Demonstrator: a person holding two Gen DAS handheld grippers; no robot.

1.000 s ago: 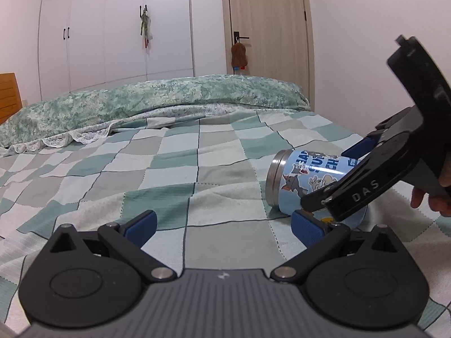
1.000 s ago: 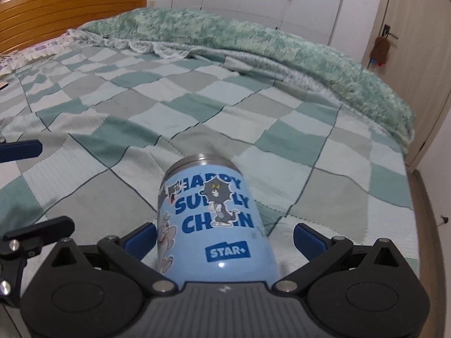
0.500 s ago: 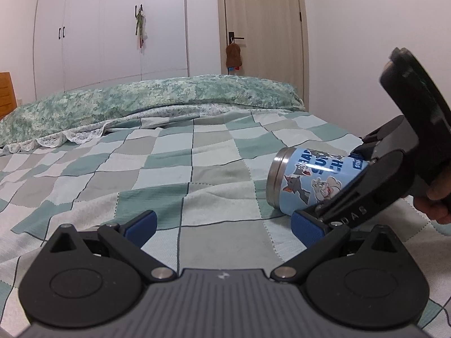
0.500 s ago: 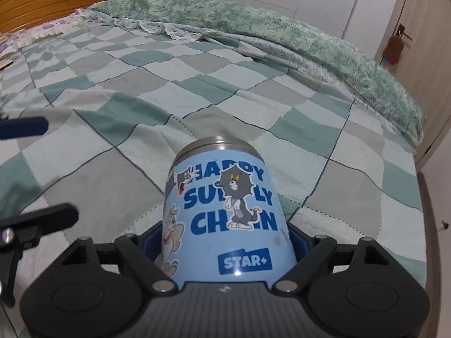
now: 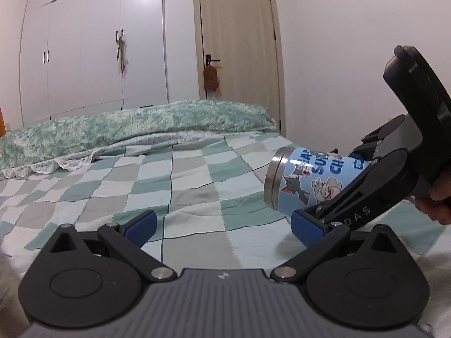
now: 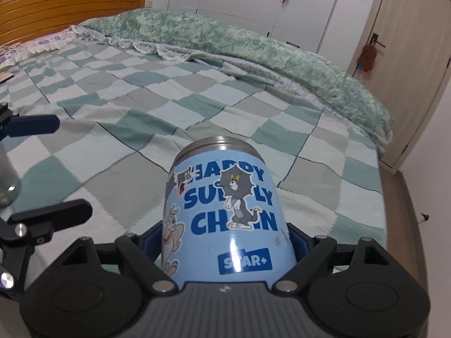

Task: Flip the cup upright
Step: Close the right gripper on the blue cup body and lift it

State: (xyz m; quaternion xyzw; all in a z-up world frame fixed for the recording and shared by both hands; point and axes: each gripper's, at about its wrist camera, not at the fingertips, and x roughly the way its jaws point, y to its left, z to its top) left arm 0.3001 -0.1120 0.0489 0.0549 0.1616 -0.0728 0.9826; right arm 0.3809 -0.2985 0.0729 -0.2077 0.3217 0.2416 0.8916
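A light blue cup (image 6: 225, 211) with cartoon cats and a steel rim is held between the pads of my right gripper (image 6: 225, 246), which is shut on its lower body. In the left wrist view the cup (image 5: 307, 181) is on its side, tilted, rim pointing left, lifted off the checked bedspread (image 5: 183, 191), with the right gripper (image 5: 366, 197) gripping it from the right. My left gripper (image 5: 222, 225) is open and empty, low over the bedspread, just left of and below the cup.
A green fluffy blanket (image 5: 135, 126) lies across the far part of the bed. A wooden headboard (image 6: 70, 8) is at the far left. The bed's right edge (image 6: 394, 197) drops off near the door (image 5: 236, 56) and wardrobe (image 5: 93, 56).
The right gripper closed on the cup and lifted it off the bedspread, tilting its rim end upward. The left gripper stayed open, its view tipping up.
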